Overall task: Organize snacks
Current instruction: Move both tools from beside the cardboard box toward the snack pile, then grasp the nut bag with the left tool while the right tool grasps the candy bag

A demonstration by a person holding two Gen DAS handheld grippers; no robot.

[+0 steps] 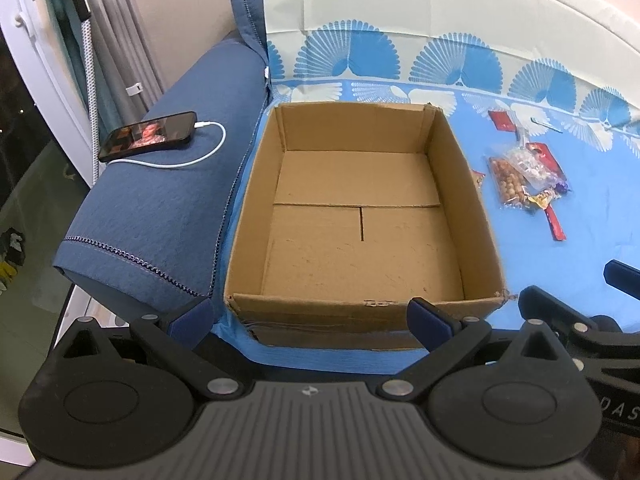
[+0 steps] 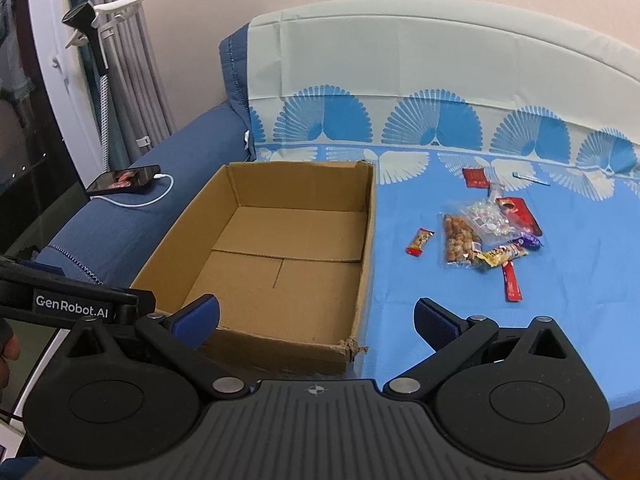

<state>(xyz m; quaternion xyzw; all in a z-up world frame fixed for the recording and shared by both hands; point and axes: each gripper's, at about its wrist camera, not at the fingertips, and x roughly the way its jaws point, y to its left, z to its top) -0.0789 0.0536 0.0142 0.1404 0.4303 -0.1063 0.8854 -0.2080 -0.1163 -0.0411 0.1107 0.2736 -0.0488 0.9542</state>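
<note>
Presently, the left gripper and right gripper both hover with fingers spread apart, holding nothing. The cardboard box sits bare inside on the blue sheet. The snack packets lie clustered right of it, apart from the box.

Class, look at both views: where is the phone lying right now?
The phone lies on the blue sofa arm, left of the cardboard box in both views, with a white cable plugged into it.
</note>
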